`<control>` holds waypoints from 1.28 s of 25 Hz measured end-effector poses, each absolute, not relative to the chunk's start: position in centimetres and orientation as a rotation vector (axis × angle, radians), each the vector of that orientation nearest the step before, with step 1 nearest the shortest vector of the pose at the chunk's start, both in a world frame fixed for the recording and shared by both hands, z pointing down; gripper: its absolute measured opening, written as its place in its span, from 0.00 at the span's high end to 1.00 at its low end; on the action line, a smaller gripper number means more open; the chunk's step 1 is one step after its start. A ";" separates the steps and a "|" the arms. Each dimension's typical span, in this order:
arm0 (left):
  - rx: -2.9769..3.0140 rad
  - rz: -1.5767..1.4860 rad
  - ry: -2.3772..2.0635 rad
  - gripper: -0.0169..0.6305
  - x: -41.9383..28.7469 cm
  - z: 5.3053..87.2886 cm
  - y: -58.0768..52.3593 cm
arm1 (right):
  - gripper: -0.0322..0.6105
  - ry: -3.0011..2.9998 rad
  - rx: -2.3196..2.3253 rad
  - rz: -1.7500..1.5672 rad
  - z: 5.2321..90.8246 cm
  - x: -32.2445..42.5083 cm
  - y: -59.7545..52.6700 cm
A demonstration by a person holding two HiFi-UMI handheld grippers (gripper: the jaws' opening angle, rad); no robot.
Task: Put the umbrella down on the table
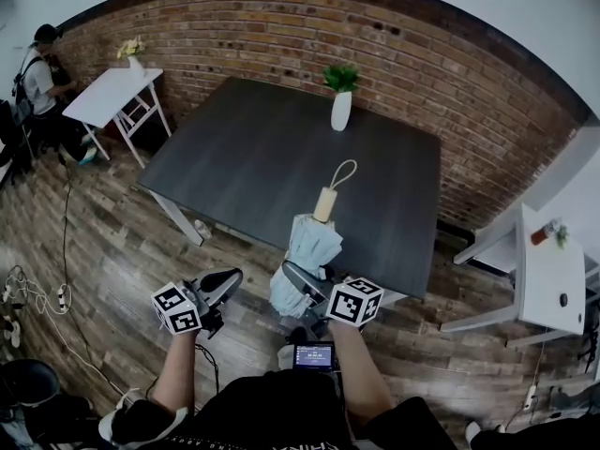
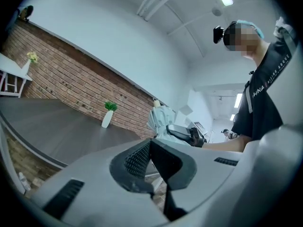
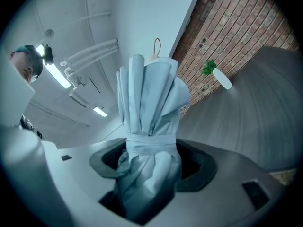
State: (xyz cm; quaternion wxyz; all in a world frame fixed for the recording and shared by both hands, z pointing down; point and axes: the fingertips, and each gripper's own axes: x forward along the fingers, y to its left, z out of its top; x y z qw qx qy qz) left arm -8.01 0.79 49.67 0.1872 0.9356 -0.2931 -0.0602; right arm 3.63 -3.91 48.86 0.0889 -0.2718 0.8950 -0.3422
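Just off the near edge of the dark rectangular table (image 1: 272, 148), the right gripper (image 3: 150, 167) clamps the folded pale-blue fabric umbrella (image 3: 151, 98) upright, the left gripper (image 2: 150, 155) closed and empty nearby; gripped by soft cloth, it could slip or land short of the tabletop.

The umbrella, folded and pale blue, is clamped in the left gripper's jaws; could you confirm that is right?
Not the left. The folded, pale blue umbrella is clamped in the jaws of the right gripper, as the right gripper view shows. The left gripper is shut on nothing.
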 end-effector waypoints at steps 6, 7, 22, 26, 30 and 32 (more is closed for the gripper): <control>2.631 -0.156 -0.819 0.97 -7.0 49.5 -4.3 | 0.49 2.669 -0.803 -1.022 48.7 4.2 -9.4; 2.629 -0.152 -0.820 0.97 -6.8 49.6 -5.0 | 0.49 2.670 -0.800 -1.026 48.8 4.3 -10.1; 2.616 -0.116 -0.834 0.97 -5.4 50.8 -12.4 | 0.49 2.671 -0.792 -1.090 50.5 6.1 -17.3; 2.607 -0.124 -0.812 0.97 -5.9 51.0 -15.0 | 0.49 2.670 -0.819 -1.094 51.0 5.7 -19.5; 2.613 -0.132 -0.769 0.97 -6.4 51.0 -18.7 | 0.49 2.669 -0.862 -1.085 51.3 5.0 -22.7; 2.629 -0.128 -0.742 0.97 -6.9 51.0 -20.8 | 0.49 2.664 -0.884 -1.084 51.2 4.4 -24.5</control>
